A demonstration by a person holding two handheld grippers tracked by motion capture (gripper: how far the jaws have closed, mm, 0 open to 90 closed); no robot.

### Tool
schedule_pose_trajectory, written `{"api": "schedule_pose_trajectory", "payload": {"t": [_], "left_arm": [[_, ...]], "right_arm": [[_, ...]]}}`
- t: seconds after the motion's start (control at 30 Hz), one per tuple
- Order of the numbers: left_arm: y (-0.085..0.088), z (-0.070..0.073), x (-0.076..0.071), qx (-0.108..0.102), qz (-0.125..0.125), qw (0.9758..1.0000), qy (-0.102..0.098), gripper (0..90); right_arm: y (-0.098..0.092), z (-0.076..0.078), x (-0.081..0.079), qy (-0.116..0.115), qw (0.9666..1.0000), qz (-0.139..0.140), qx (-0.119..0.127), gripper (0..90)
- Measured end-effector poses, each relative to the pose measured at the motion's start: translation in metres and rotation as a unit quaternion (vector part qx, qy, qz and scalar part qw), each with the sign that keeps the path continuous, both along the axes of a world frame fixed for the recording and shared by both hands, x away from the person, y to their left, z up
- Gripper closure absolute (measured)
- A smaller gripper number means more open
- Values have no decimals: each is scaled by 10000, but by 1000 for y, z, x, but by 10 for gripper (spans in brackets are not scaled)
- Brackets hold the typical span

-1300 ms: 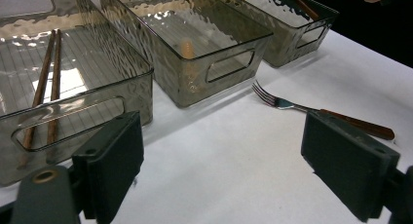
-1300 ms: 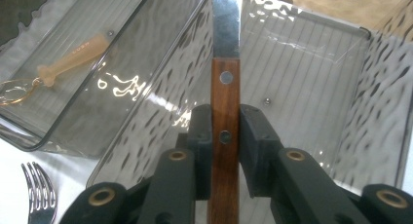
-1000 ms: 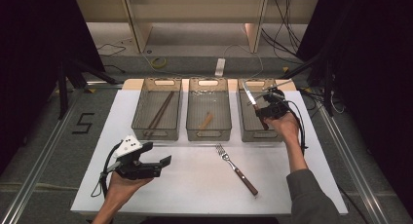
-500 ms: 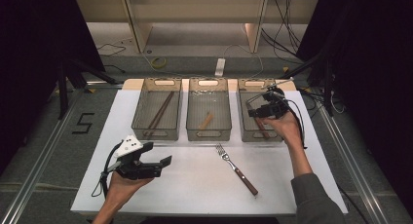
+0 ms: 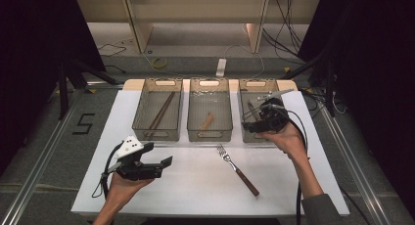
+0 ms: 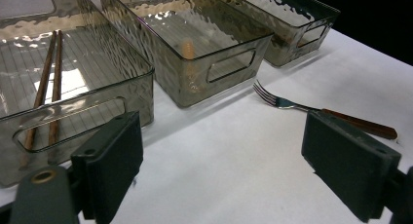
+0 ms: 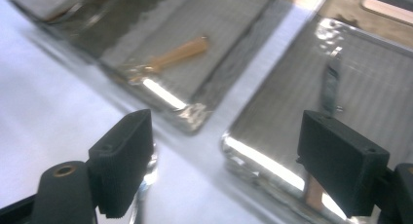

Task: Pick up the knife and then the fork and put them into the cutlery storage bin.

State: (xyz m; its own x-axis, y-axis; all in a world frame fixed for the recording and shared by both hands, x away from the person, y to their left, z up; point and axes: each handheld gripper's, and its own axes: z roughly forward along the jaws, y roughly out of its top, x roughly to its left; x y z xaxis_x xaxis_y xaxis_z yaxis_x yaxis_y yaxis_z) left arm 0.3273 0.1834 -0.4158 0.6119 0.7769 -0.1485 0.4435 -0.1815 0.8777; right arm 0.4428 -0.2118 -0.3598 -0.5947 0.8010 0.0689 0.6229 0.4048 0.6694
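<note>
A fork with a brown handle lies on the white table, tines toward the trays; the left gripper view has the fork ahead, to the right. A knife lies inside the right tray. My right gripper hovers over that tray's near end. Its jaws have just been opening and stand open with nothing between them. Low at the table's front left, my left gripper is open and empty, pointing toward the trays.
Three clear grey trays stand in a row at the back. The left tray holds brown chopsticks. A wooden-handled utensil lies in the middle tray. Beyond the table, cables lie on the floor.
The right gripper held the knife above the right tray a second ago; it has let go, opened, and moved back toward the tray's near end. The left gripper stayed put.
</note>
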Motion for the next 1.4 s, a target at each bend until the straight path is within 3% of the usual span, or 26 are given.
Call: {"api": "schedule_pose_trajectory", "payload": {"t": [0.17, 0.5, 0.6, 0.87, 1.17, 1.4], "left_arm": [[0, 0, 0, -1, 2, 10000, -5, 149], [1, 2, -2, -54, -28, 10000, -60, 149], [1, 3, -2, -148, -87, 9998, -103, 147], [1, 4, -4, -136, -132, 9997, -136, 145], [2, 4, -4, -135, -125, 9997, -130, 145], [2, 4, -4, -148, -128, 9997, -131, 145]], "right_arm": [[8, -2, -23, -89, 9996, 265, 57, 202], [23, -15, -43, 109, 9979, 600, -235, 208], [25, -20, -46, 168, 9970, 690, -321, 209], [31, -31, -53, 428, 9938, 885, -516, 209], [33, -50, -60, 813, 9876, 964, -936, 232], [30, -58, -66, 956, 9853, 1010, -991, 250]]}}
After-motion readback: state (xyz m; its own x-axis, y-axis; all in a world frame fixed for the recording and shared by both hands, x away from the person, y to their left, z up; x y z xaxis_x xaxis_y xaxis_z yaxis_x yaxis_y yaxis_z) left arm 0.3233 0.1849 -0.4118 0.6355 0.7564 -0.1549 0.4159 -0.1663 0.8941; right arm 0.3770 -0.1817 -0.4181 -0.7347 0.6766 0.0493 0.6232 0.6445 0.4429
